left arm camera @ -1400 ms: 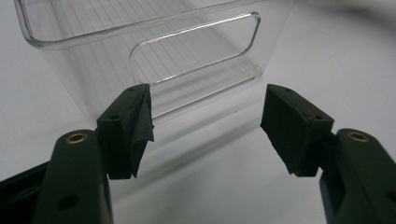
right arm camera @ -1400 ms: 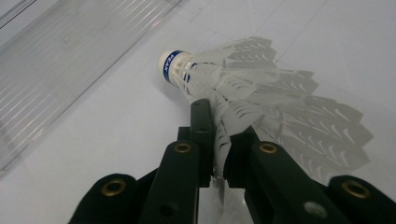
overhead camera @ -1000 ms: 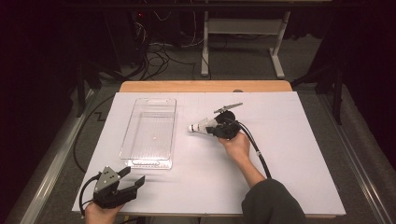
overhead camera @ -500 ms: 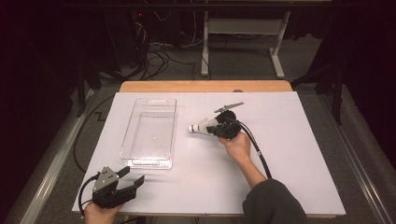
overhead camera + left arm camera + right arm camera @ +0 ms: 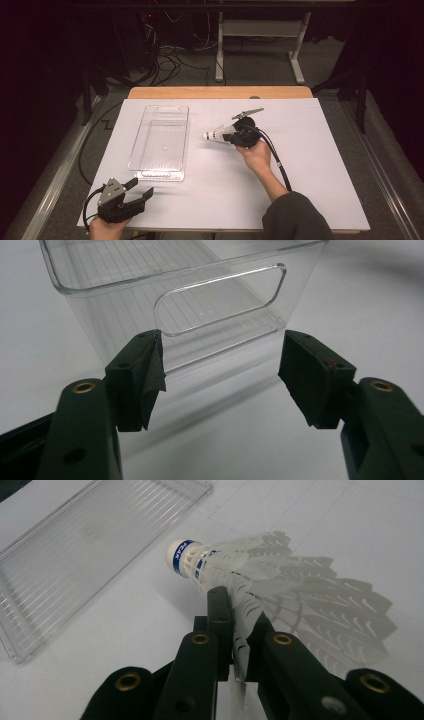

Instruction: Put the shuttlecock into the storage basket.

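White bench (image 5: 310, 165); clear bin (image 5: 161, 140) just ahead of the spread, empty left claw (image 5: 135, 196), well apart from the right claw (image 5: 229, 136), pressed together on the skirt of a shuttlecock (image 5: 260, 575), cork pointing away.

high view looks down over the whole table (image 5: 320, 165); both gripper views sit close, sharing the clear bin (image 5: 125, 275).

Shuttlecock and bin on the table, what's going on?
A person works two handheld grippers at a white table. The right gripper is shut on the feather skirt of a shuttlecock, right of the clear plastic bin. The left gripper is open, aimed at the bin's near end without touching it.
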Demonstrator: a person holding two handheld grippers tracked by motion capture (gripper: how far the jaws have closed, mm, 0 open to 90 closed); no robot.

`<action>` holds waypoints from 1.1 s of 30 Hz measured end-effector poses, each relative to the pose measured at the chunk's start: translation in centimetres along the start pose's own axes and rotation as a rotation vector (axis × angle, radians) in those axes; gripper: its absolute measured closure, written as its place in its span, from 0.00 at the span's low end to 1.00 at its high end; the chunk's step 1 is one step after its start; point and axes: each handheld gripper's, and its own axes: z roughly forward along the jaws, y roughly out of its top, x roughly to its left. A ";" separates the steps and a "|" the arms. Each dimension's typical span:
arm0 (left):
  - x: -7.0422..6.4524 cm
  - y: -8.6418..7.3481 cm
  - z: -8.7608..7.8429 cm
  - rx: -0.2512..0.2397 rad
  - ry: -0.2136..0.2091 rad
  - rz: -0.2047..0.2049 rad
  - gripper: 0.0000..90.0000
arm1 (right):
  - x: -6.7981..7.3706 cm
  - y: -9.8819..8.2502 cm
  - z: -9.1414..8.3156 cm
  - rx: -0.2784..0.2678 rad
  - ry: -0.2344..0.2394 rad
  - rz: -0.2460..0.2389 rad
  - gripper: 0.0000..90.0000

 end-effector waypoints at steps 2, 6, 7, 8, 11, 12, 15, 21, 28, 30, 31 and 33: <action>0.0 0.0 0.0 0.001 0.000 -0.001 0.39 | 0.0 0.0 -0.1 -0.001 0.001 0.000 0.98; 0.1 0.0 0.0 -0.005 0.003 -0.006 0.40 | -0.1 0.0 -0.3 0.000 -0.001 -0.001 0.98; 0.1 0.0 0.0 -0.004 0.004 -0.006 0.40 | -0.1 0.0 -0.3 -0.003 -0.001 0.001 0.98; 0.1 0.0 0.0 -0.004 0.005 -0.007 0.40 | 0.0 0.1 -0.4 -0.006 -0.001 0.000 0.98; 0.2 0.0 0.1 -0.002 0.004 -0.012 0.40 | 0.0 0.1 -0.5 -0.006 0.004 -0.002 0.98; 0.2 0.0 0.2 0.002 0.004 -0.011 0.40 | 0.0 0.1 -0.6 -0.003 0.002 -0.003 0.98; 0.3 0.0 0.1 0.001 0.004 -0.011 0.40 | 0.0 0.1 -0.7 -0.007 0.001 -0.001 0.98; 0.5 0.0 0.1 0.003 0.008 -0.017 0.40 | -0.2 0.2 -0.9 -0.011 0.005 0.008 0.98; 0.5 0.0 0.0 0.001 0.014 -0.017 0.40 | -0.1 0.4 -1.2 -0.017 0.011 0.004 0.98; 0.6 0.0 0.1 0.003 0.013 -0.019 0.40 | 0.0 0.4 -1.3 -0.021 0.014 0.002 0.98; 0.6 0.0 0.1 0.004 0.013 -0.019 0.40 | 0.0 0.4 -1.3 -0.020 0.015 0.004 0.98; 0.6 0.0 0.1 0.004 0.013 -0.018 0.40 | 0.0 0.5 -1.4 -0.018 0.014 0.004 0.98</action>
